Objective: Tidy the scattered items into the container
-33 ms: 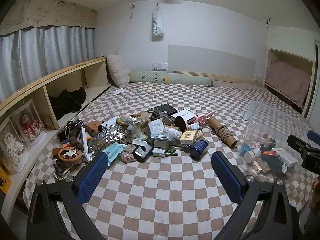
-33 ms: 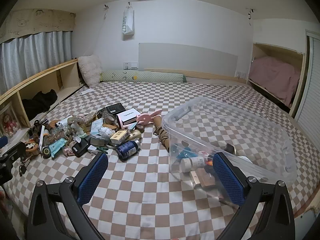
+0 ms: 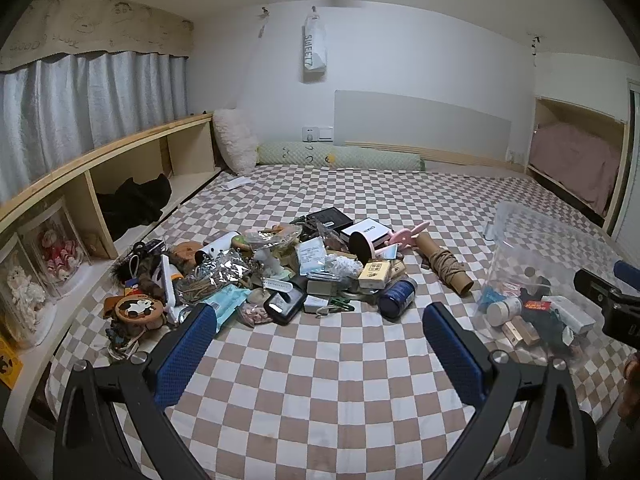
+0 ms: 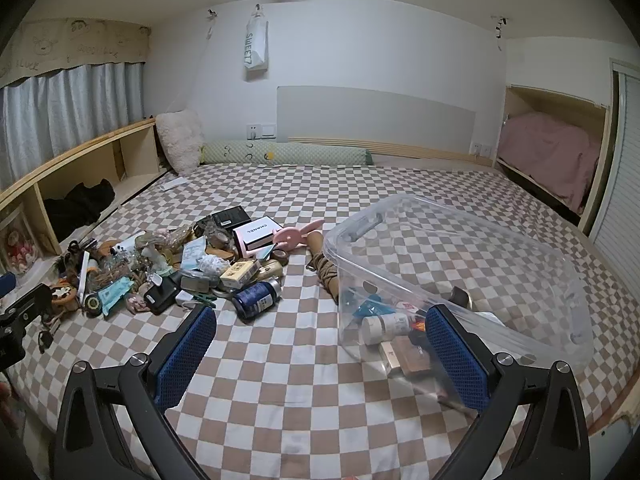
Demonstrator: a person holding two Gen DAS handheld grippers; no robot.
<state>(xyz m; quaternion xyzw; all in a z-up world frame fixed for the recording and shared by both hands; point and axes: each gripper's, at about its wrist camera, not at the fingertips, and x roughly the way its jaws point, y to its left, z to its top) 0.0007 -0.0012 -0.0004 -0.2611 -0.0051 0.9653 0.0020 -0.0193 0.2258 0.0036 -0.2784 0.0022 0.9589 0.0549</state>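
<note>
A pile of scattered items (image 3: 288, 272) lies on the checkered bed, among them a dark blue bottle (image 3: 397, 295), a white box (image 3: 366, 232), a pink rabbit toy (image 3: 406, 236) and a cardboard tube wrapped in twine (image 3: 444, 264). The pile also shows in the right wrist view (image 4: 192, 268). A clear plastic container (image 4: 460, 276) sits to the right and holds several small items; it also shows in the left wrist view (image 3: 536, 264). My left gripper (image 3: 316, 344) is open and empty, short of the pile. My right gripper (image 4: 320, 344) is open and empty, at the container's near left corner.
A wooden shelf unit (image 3: 120, 184) runs along the left with a black bag and boxed dolls. A white pillow (image 3: 234, 146) and a green bolster (image 3: 340, 156) lie at the headboard. A wooden cubby with pink bedding (image 4: 552, 152) is at the right.
</note>
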